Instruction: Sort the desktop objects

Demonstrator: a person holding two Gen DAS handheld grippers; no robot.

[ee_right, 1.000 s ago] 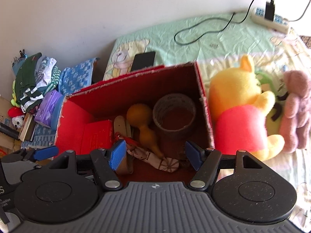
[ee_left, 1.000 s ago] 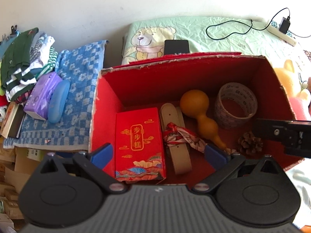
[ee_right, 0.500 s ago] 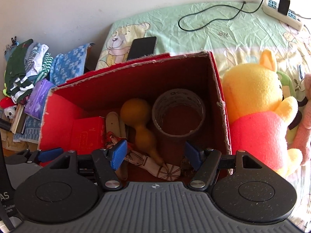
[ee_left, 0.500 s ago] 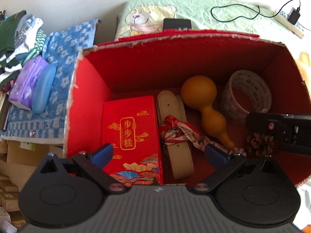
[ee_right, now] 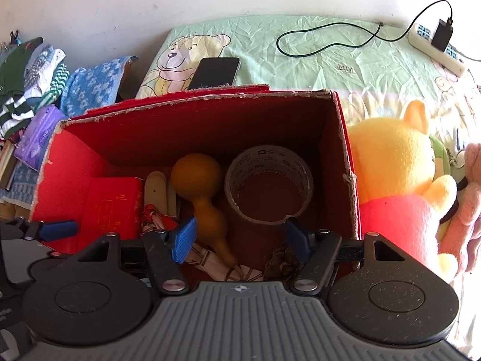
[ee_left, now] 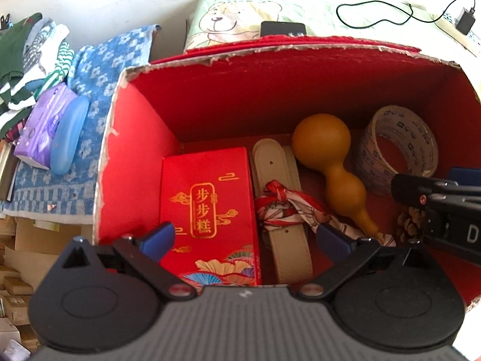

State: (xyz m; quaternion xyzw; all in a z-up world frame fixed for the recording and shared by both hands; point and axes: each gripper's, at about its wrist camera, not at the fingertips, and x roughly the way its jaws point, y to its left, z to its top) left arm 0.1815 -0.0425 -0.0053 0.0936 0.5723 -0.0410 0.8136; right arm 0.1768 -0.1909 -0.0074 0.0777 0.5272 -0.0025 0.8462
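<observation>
An open red cardboard box [ee_left: 135, 138] [ee_right: 339, 156] holds a red gift box with gold characters [ee_left: 207, 204] [ee_right: 111, 204], a beige belt [ee_left: 282, 174] tied with a red-and-white scarf [ee_left: 285, 207], a brown gourd [ee_left: 327, 153] [ee_right: 198, 177], a roll of tape [ee_left: 399, 150] [ee_right: 270, 180] and a pine cone [ee_left: 412, 225] [ee_right: 279, 261]. My left gripper [ee_left: 243, 237] hangs open over the gift box and belt, holding nothing. My right gripper [ee_right: 240, 237] is open above the gourd's neck and the tape, and its fingers [ee_left: 421, 192] show at the left view's right edge.
A phone [ee_right: 215, 72] lies on the green bear-print sheet [ee_right: 315, 54] behind the box. A cable [ee_right: 324, 39] and power strip [ee_right: 436, 45] lie at the back right. Plush toys [ee_right: 399, 174] sit right of the box. Folded clothes [ee_left: 36, 48], a purple pack [ee_left: 42, 123] and a blue case [ee_left: 69, 138] lie left.
Both grippers have moved closer and lower over the red box, so its contents fill more of each view. The right gripper's fingers reach further into the left view. Nothing was grasped.
</observation>
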